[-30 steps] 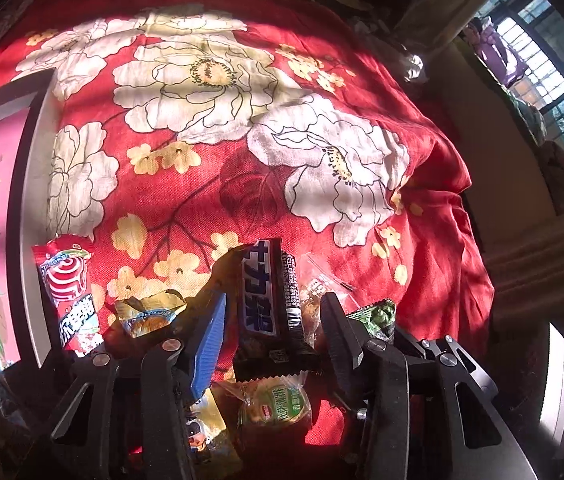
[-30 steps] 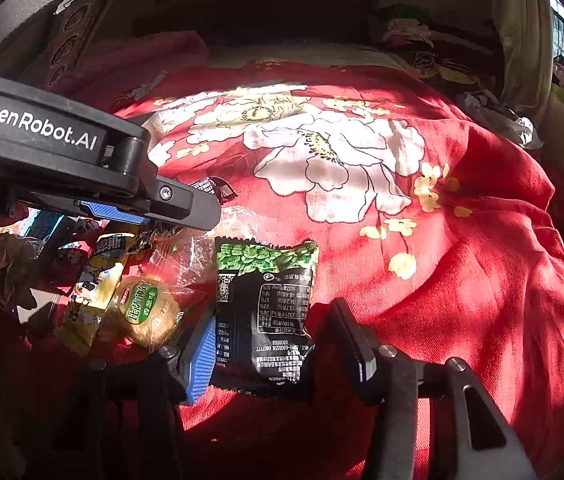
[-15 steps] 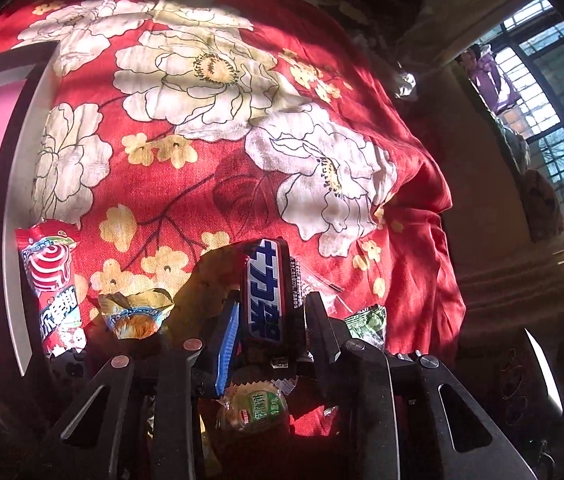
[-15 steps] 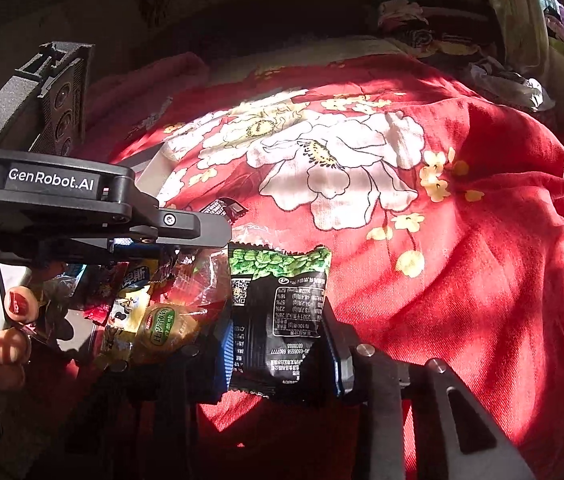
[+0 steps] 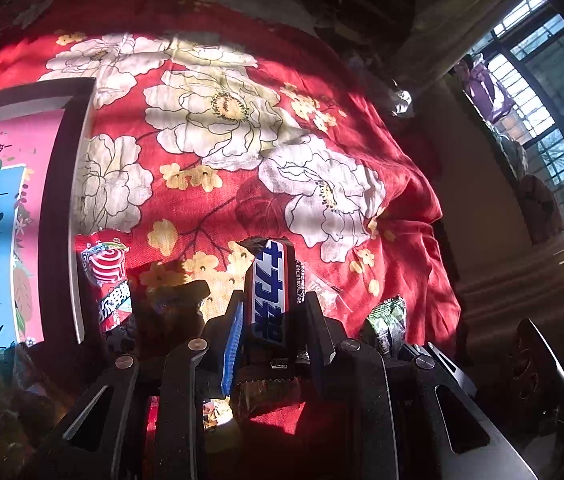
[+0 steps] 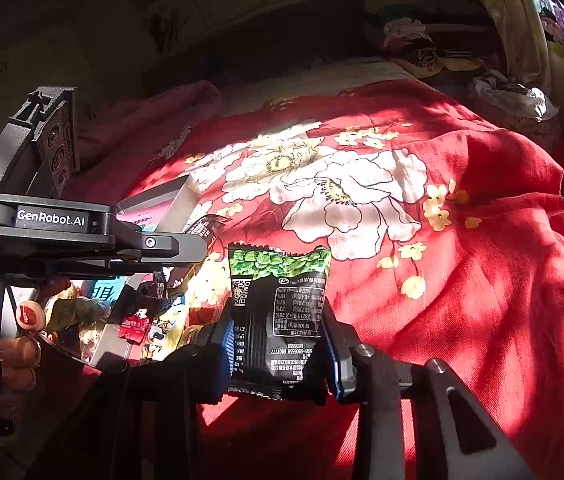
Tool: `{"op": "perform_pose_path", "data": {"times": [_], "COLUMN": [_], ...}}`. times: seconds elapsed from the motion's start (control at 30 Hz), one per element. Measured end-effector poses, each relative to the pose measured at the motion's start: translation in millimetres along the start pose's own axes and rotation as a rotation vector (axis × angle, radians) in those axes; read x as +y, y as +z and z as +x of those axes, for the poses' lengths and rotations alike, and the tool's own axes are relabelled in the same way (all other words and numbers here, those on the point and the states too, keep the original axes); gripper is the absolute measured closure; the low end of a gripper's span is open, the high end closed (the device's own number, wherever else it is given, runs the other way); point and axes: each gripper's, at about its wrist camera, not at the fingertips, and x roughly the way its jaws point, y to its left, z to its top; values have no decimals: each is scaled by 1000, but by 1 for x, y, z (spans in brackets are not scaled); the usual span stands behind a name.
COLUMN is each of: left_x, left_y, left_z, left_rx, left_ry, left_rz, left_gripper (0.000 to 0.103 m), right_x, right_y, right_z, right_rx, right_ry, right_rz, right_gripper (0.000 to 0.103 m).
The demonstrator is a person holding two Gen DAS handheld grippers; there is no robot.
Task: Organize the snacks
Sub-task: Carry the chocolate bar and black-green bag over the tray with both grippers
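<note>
My left gripper (image 5: 271, 312) is shut on a blue chocolate bar (image 5: 269, 288) with white characters and holds it upright above the red floral cloth (image 5: 209, 184). My right gripper (image 6: 279, 340) is shut on a black and green pea packet (image 6: 277, 312), lifted off the cloth. The left gripper (image 6: 185, 246) shows side-on in the right wrist view. The pea packet also shows at the lower right of the left wrist view (image 5: 388, 320).
A pink and blue box (image 5: 13, 216) with a dark rim lies at the left. A red swirl packet (image 5: 107, 276), a clear wrapper (image 5: 322, 288) and several small snacks (image 6: 149, 320) lie near the grippers. A window (image 5: 554, 92) is at the right.
Both grippers closed on their snacks and lifted them off the cloth. The left gripper went from open around the bar to shut; the view now looks from higher up.
</note>
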Motion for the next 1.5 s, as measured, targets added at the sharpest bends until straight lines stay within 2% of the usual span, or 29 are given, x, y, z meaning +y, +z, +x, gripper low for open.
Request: {"op": "perform_pose_path", "data": {"times": [0.17, 0.6, 1.1, 1.5], "left_x": [6, 41, 83, 101], "left_y": [-10, -25, -37, -49], "left_z": [-21, -79, -125, -154], "left_rx": [-29, -123, -195, -232], "left_ry": [23, 38, 39, 61], "left_rz": [18, -27, -110, -131], "left_gripper": [74, 74, 74, 74], "right_x": [11, 58, 100, 136], "right_y": [2, -5, -9, -6], "right_z": [-3, -5, -13, -15], "right_rx": [-18, -16, -16, -21], "right_ry": [21, 60, 102, 153], "right_rz": [-27, -142, -202, -238], "right_gripper": [66, 66, 66, 66]}}
